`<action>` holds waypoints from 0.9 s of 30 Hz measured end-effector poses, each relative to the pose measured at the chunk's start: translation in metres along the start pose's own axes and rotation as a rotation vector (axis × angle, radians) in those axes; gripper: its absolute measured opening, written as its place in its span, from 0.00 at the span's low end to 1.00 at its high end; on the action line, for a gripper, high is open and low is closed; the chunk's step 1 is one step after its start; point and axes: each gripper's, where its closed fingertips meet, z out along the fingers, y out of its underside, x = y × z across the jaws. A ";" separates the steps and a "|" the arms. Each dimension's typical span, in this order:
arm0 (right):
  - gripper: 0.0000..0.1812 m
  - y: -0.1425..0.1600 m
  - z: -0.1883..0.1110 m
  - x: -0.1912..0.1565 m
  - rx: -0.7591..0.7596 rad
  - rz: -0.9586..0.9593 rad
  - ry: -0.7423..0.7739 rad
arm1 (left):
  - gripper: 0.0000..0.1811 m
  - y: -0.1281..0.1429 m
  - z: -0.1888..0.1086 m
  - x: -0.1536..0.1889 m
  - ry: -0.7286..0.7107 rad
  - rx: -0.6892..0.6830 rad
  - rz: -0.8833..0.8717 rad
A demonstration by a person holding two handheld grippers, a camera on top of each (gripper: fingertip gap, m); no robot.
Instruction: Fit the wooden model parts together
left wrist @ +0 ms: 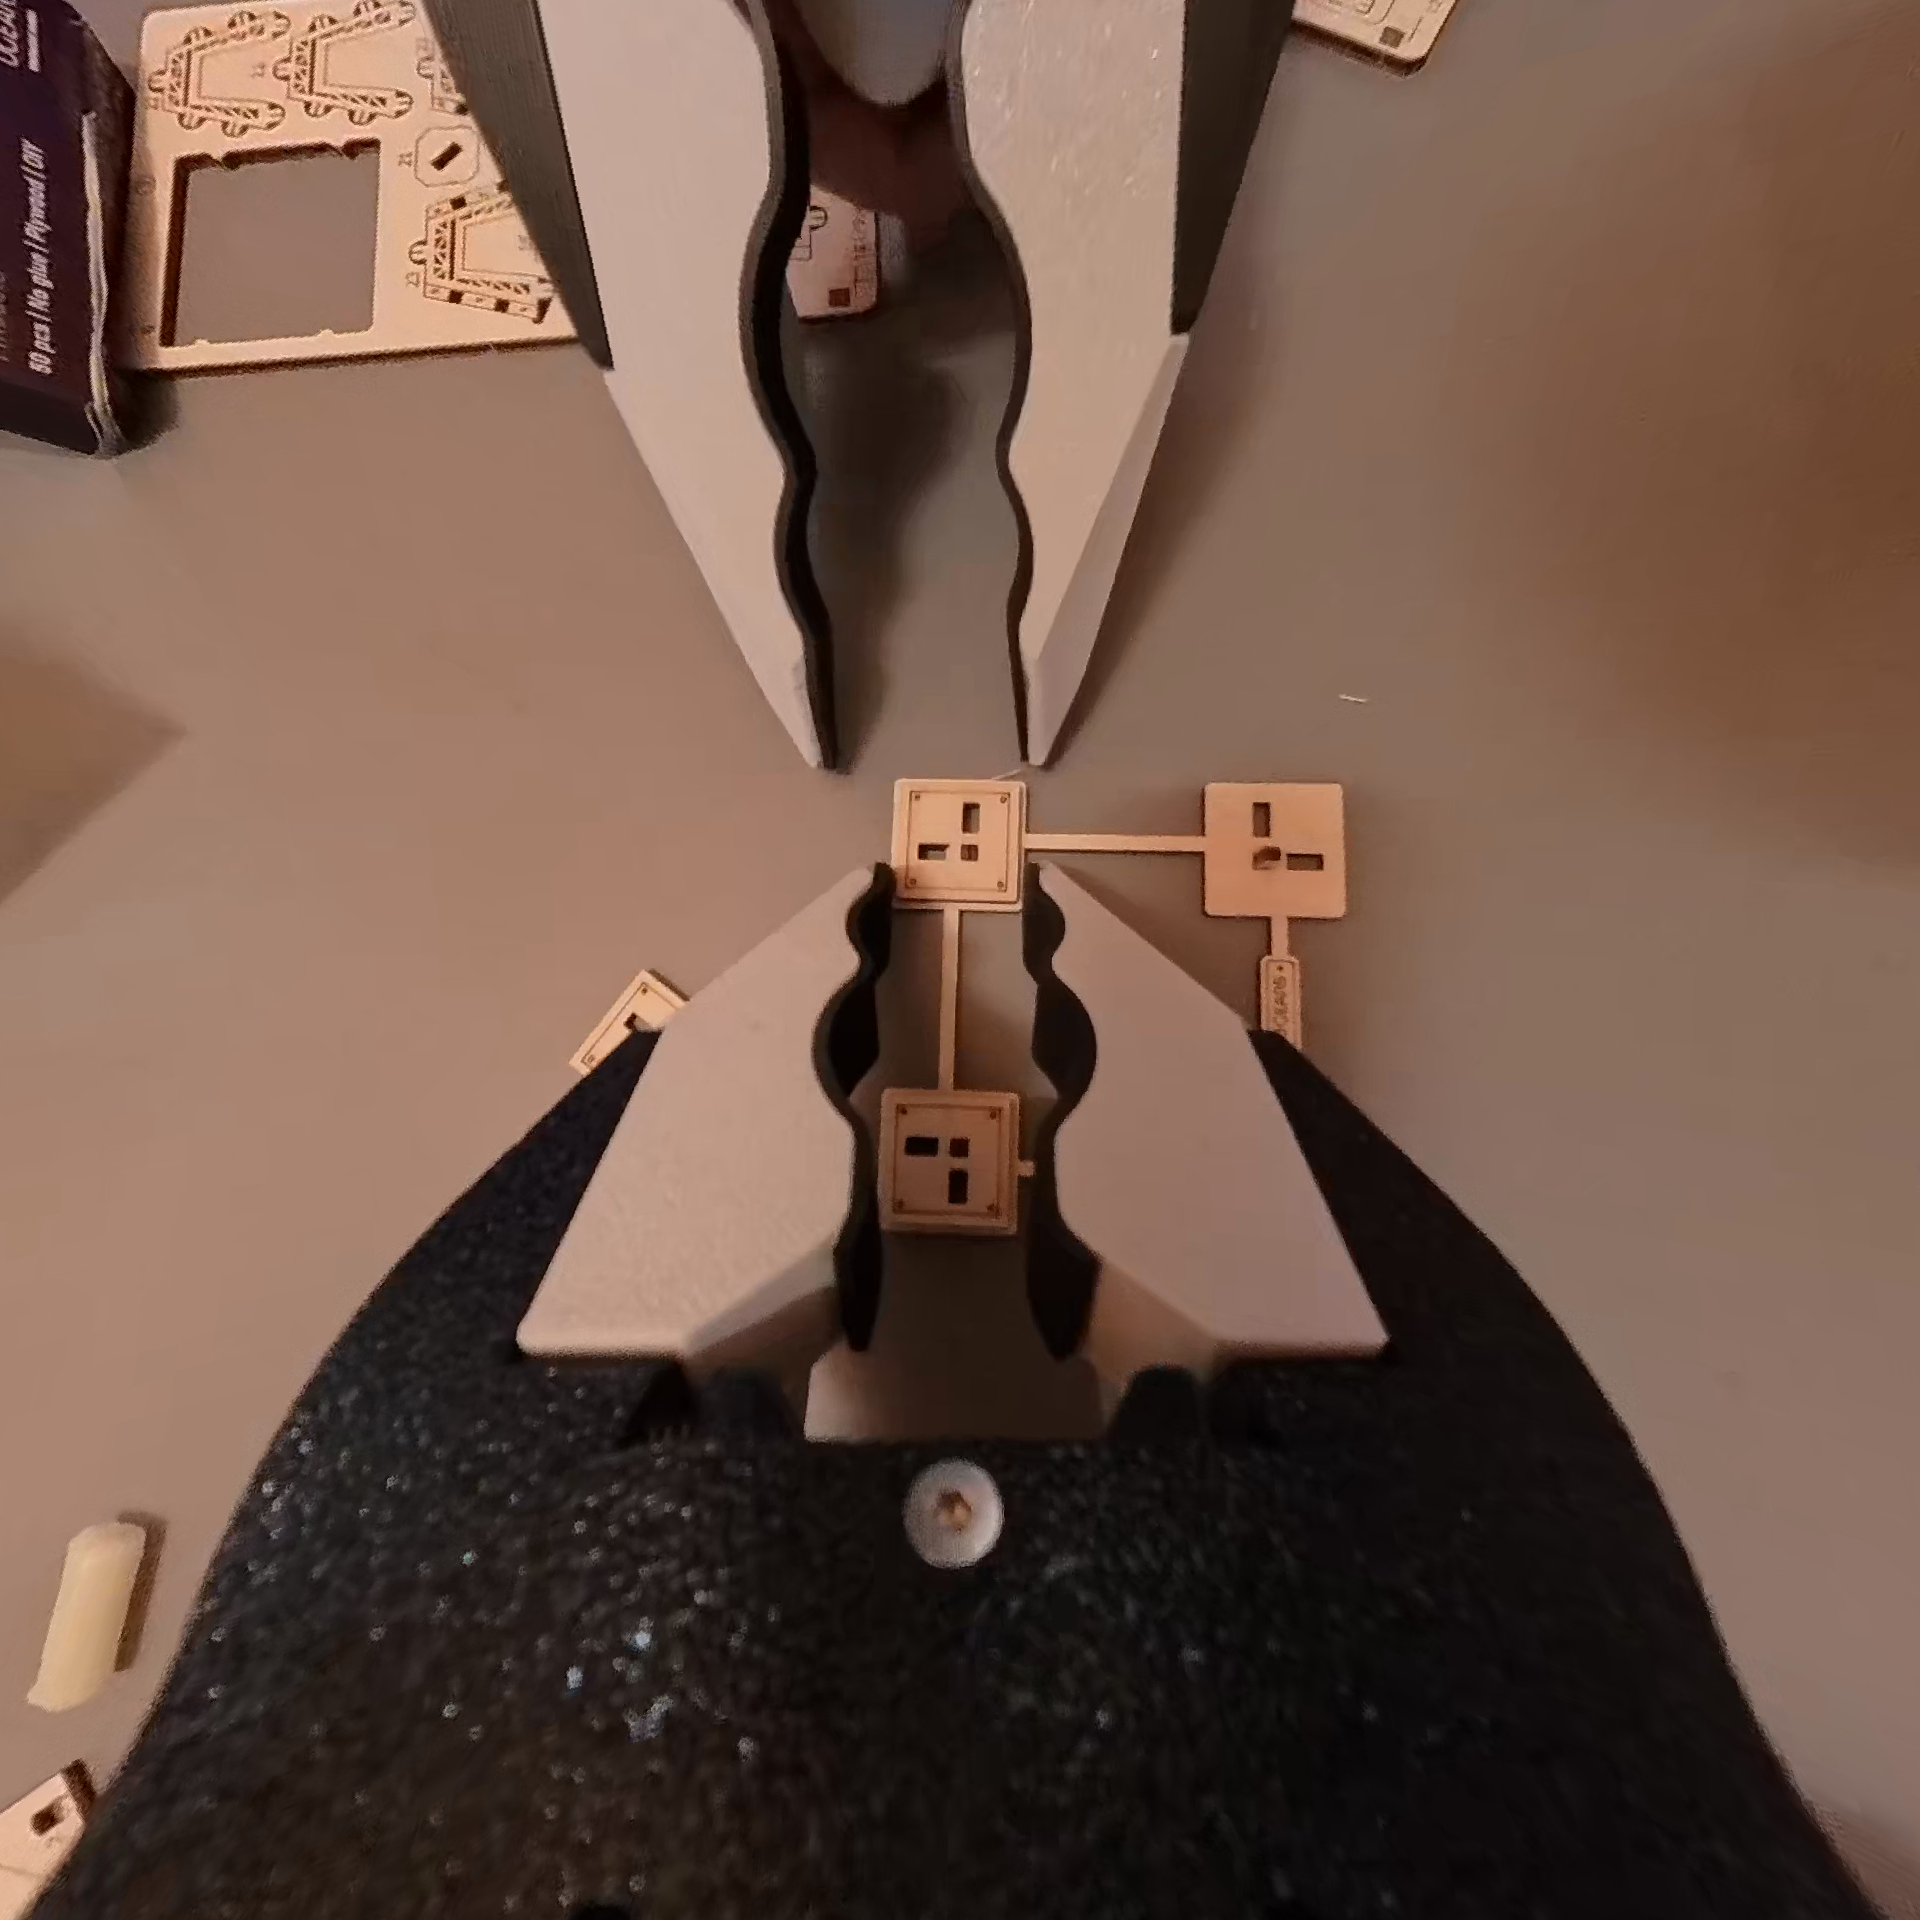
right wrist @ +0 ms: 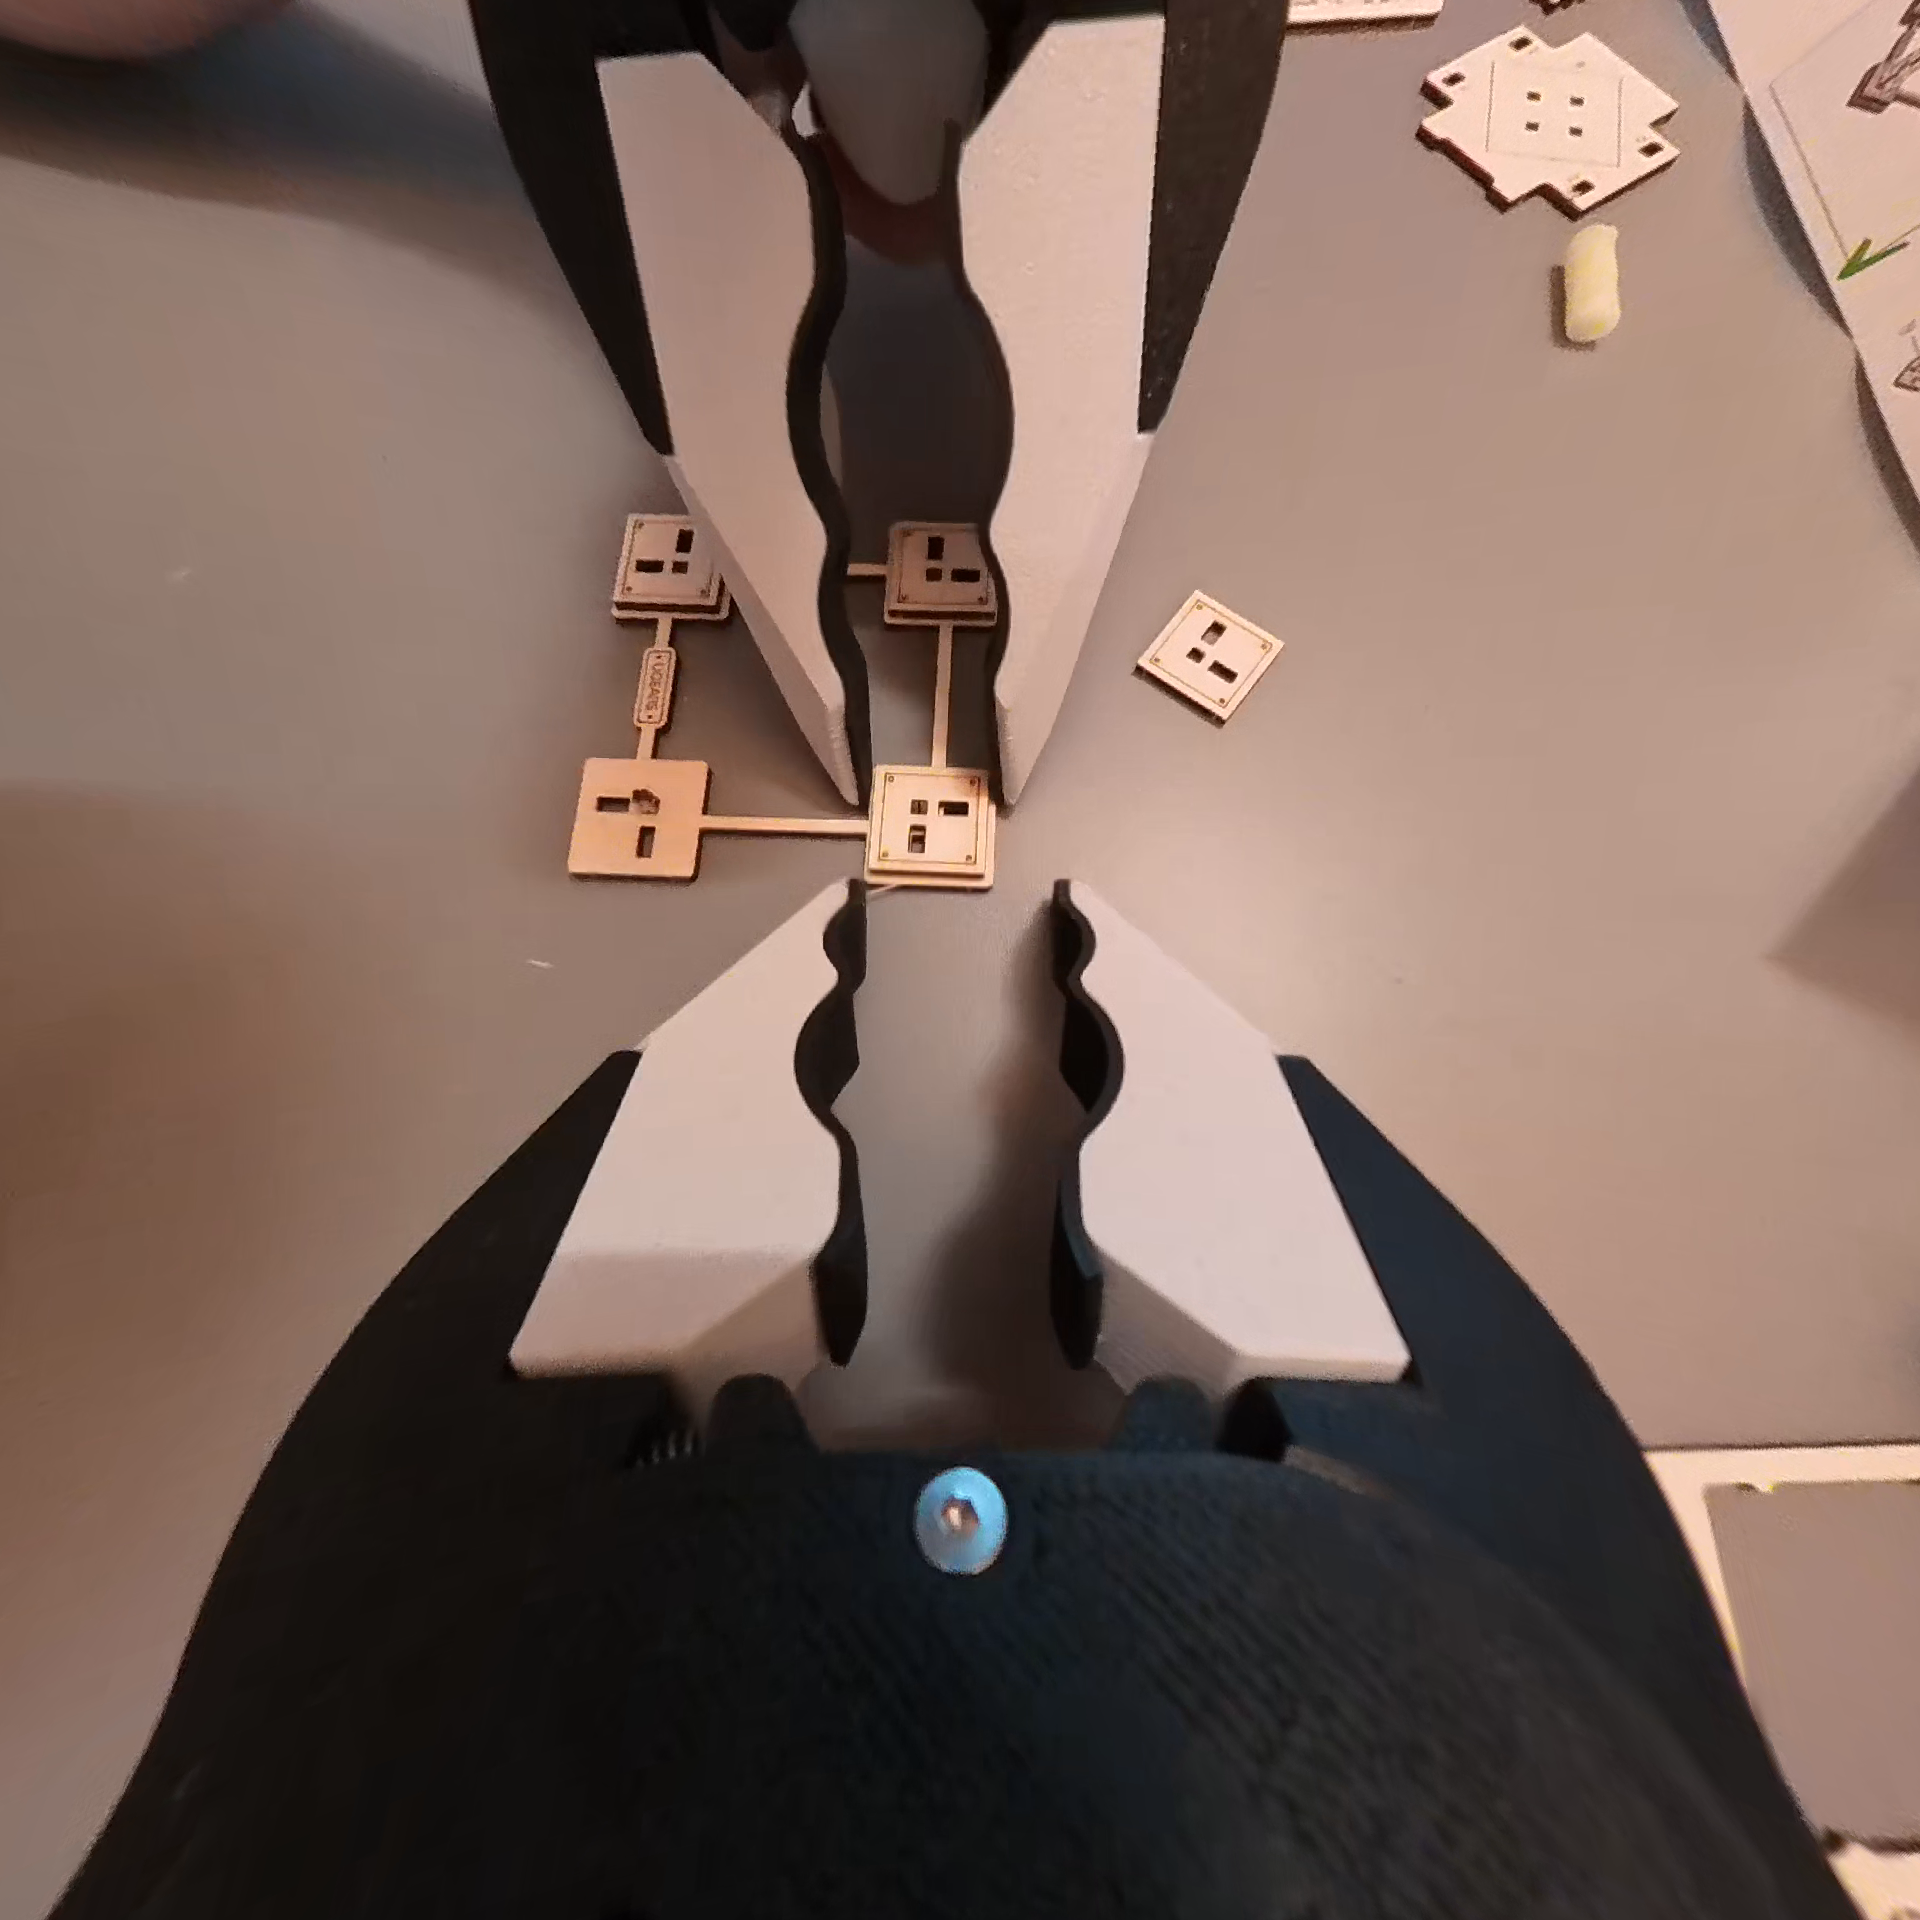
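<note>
The wooden frame of linked squares point(left wrist: 1117, 840) lies flat on the desk point(left wrist: 1558, 520) between both tongs, left point(left wrist: 961, 883) and right point(right wrist: 956, 891) — each open, holding nothing. Its thin connecting strips look fragile — a skewed pinch could snap one.

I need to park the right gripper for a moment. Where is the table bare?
Bare grey table lies on the right gripper's right, between the loose slotted square and the paper sheets. Its left side is also bare below the linked-squares frame. Crowded between the two grippers, around that frame.
</note>
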 end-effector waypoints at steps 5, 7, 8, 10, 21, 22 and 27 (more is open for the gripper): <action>0.00 -0.018 -0.007 -0.004 0.083 -0.057 0.034 | 0.12 0.000 0.000 0.000 -0.010 -0.019 -0.001; 0.00 -0.016 -0.003 -0.004 0.061 -0.108 0.086 | 0.12 0.000 0.000 0.001 -0.014 -0.027 -0.002; 0.01 -0.016 -0.001 -0.003 0.056 -0.123 0.112 | 0.12 0.000 0.000 0.000 -0.015 -0.030 -0.004; 0.11 -0.016 0.002 -0.004 0.045 -0.145 0.137 | 0.12 0.000 0.000 0.001 -0.013 -0.029 -0.003; 0.11 -0.022 -0.001 -0.007 0.085 -0.147 0.164 | 0.12 0.000 0.000 0.004 -0.004 -0.029 0.015; 0.13 -0.024 -0.001 -0.010 0.096 -0.136 0.150 | 0.12 0.000 0.000 0.004 -0.005 -0.032 0.015; 0.11 -0.012 0.009 -0.008 0.019 -0.163 0.163 | 0.12 0.000 0.000 0.004 0.001 -0.023 0.015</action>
